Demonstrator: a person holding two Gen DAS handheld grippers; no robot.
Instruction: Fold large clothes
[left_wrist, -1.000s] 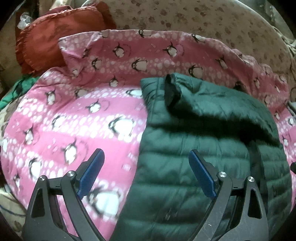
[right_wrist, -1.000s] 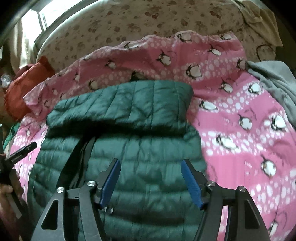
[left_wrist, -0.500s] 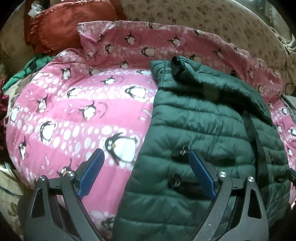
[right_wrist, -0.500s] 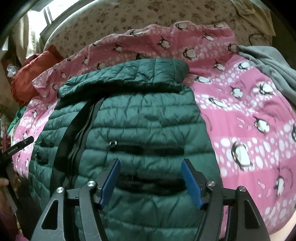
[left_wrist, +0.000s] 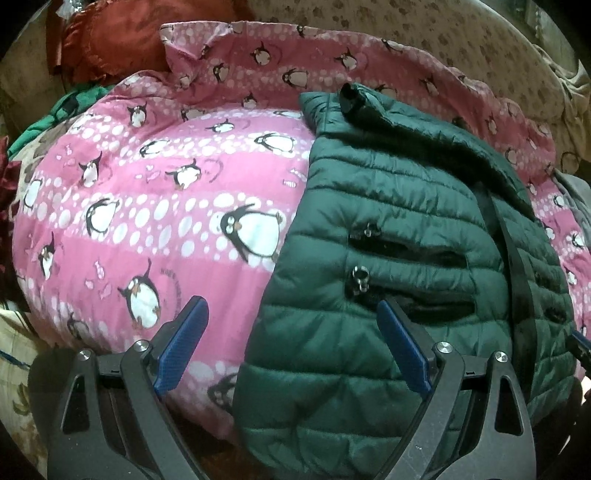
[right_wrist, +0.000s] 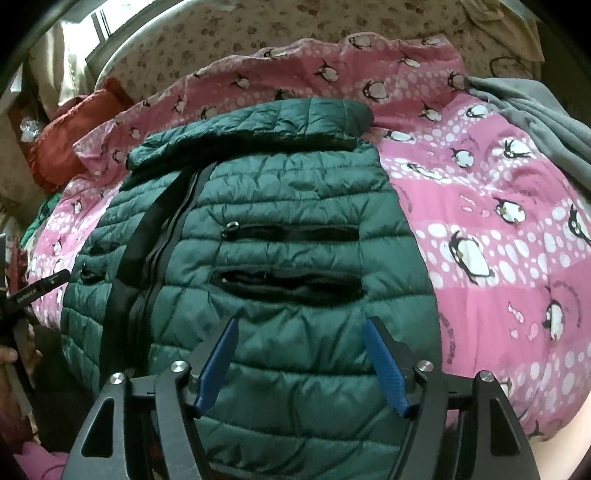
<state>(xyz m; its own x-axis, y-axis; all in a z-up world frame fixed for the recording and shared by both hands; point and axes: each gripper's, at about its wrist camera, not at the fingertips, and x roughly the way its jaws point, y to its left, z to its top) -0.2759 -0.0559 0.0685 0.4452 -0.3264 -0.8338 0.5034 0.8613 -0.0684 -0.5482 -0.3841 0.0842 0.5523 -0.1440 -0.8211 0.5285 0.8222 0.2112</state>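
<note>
Pink penguin-print cover (left_wrist: 155, 229) fills most of both views, bulging; its edges run out of frame at lower left in the left wrist view and at lower right in the right wrist view. Beige patterned fabric (right_wrist: 258, 40) sits behind it along the top.

One dark green quilted jacket (right_wrist: 288, 192) lies front-up on the cover, center of the right wrist view, right half of the left wrist view (left_wrist: 399, 229). Collar end toward top of frame, hem at bottom and partly hidden by the gripper frames. Black zipper band (right_wrist: 147, 236) runs down its left-center. 2 pocket slits per side visible, 4 total; those on the far side look small and dark, hard to read. One sleeve cuff (left_wrist: 349, 96) pokes up at top.

Gray cloth (right_wrist: 535, 122) upper right, cut off by frame edge. Red pillow (left_wrist: 110, 40) upper left, partly cropped. Green fabric bit (left_wrist: 55, 114) at left edge, mostly hidden.

Left gripper (left_wrist: 291, 314): jaws wide apart, straddling the jacket's left edge, gripping nothing. Right gripper (right_wrist: 301, 328): jaws wide and have just been opening a bit, above the jacket's lower front, nothing clamped.
</note>
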